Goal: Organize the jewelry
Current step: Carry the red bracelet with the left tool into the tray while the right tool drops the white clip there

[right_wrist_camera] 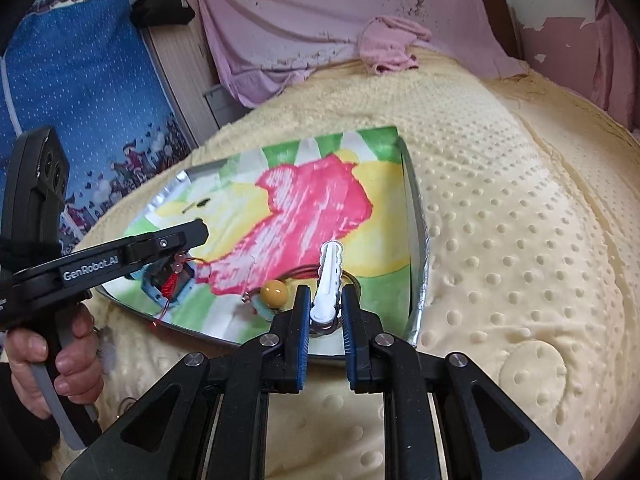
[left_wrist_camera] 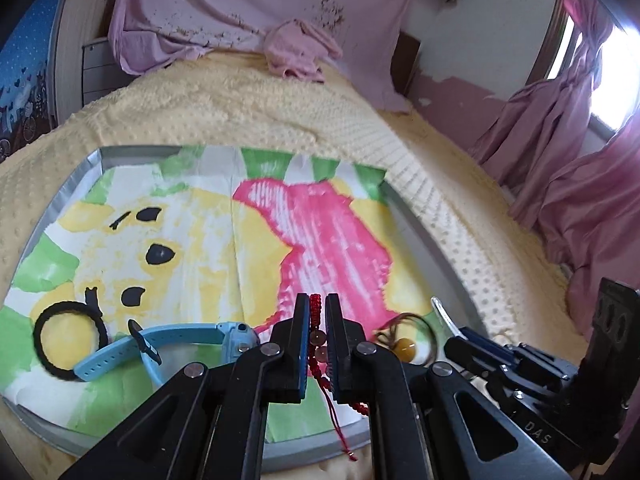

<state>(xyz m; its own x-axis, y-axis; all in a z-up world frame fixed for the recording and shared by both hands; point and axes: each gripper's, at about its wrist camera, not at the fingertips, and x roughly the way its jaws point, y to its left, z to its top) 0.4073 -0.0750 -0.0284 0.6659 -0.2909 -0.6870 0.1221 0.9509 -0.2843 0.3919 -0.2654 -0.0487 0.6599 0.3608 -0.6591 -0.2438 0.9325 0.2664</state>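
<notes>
My left gripper [left_wrist_camera: 317, 301] is shut on a red beaded bracelet [left_wrist_camera: 316, 312], whose cord tails hang below the jaws. It hovers over a silver tray [left_wrist_camera: 424, 232] lined with a painted paper. On the tray lie a black hair tie [left_wrist_camera: 68, 340], a blue watch [left_wrist_camera: 180, 336] and a yellow bead pendant on a brown cord [left_wrist_camera: 406, 346]. My right gripper [right_wrist_camera: 325, 294] is shut on a white hair clip [right_wrist_camera: 330, 272] over the tray's near right corner [right_wrist_camera: 416, 216]. The right wrist view also shows the left gripper [right_wrist_camera: 192, 236] with the red bracelet [right_wrist_camera: 176, 276] dangling above the watch [right_wrist_camera: 188, 286].
The tray rests on a cream dotted blanket [right_wrist_camera: 500, 220] on a bed. Pink cloth [left_wrist_camera: 296, 48] is piled at the bed's far end and pink curtains [left_wrist_camera: 560, 168] hang at the right. A person's hand [right_wrist_camera: 60, 360] holds the left gripper's handle.
</notes>
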